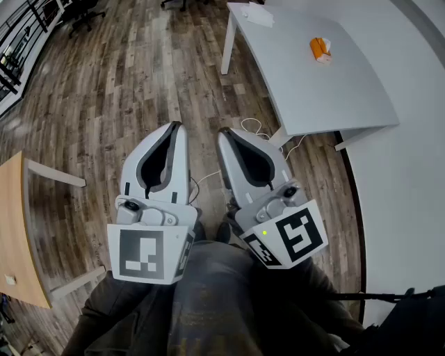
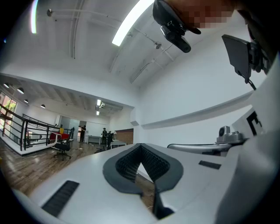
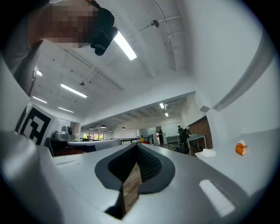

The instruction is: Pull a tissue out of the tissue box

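The orange tissue box (image 1: 319, 49) stands far off on the white table (image 1: 334, 90) at the upper right, a white tissue poking from its top. In the right gripper view the tissue box (image 3: 241, 148) shows small at the far right. Both grippers are held low over the person's lap, side by side, pointing ahead. My left gripper (image 1: 175, 126) is shut with its tips together and nothing between them, and so is my right gripper (image 1: 226, 132). The left gripper (image 2: 140, 145) faces a white wall and the room beyond. Neither gripper is near the box.
A white sheet or cloth (image 1: 259, 15) lies at the white table's far corner. A wooden table (image 1: 14, 229) stands at the left. A white cable (image 1: 254, 128) trails on the wood floor by the table leg. People and office chairs are far back.
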Available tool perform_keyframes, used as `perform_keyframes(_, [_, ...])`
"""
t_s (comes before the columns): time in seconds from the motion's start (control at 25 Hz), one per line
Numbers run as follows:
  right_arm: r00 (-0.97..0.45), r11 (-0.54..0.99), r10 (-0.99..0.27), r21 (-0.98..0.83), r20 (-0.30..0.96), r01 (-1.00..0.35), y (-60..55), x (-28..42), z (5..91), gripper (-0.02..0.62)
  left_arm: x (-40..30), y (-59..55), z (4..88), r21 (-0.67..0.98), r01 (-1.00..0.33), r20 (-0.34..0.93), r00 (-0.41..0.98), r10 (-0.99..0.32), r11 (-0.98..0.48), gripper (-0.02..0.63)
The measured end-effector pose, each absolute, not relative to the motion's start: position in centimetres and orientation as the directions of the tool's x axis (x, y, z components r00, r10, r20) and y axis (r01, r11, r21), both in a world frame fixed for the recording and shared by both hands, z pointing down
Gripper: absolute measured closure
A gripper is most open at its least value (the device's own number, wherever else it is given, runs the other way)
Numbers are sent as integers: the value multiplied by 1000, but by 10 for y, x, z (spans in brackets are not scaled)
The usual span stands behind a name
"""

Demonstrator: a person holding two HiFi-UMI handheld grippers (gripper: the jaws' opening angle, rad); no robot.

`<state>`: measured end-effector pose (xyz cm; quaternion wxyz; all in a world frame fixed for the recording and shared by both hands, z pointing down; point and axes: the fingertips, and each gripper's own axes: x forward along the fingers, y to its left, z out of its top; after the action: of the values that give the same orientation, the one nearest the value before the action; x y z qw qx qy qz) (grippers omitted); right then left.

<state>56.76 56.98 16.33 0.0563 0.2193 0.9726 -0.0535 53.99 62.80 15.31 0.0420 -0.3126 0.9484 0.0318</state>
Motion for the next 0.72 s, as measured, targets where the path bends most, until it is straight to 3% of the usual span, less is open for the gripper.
perform_keyframes(0.72, [-927, 918, 358, -140, -110, 371, 489, 491, 194, 593, 453, 544, 196, 56, -625, 2, -780, -626, 779, 606])
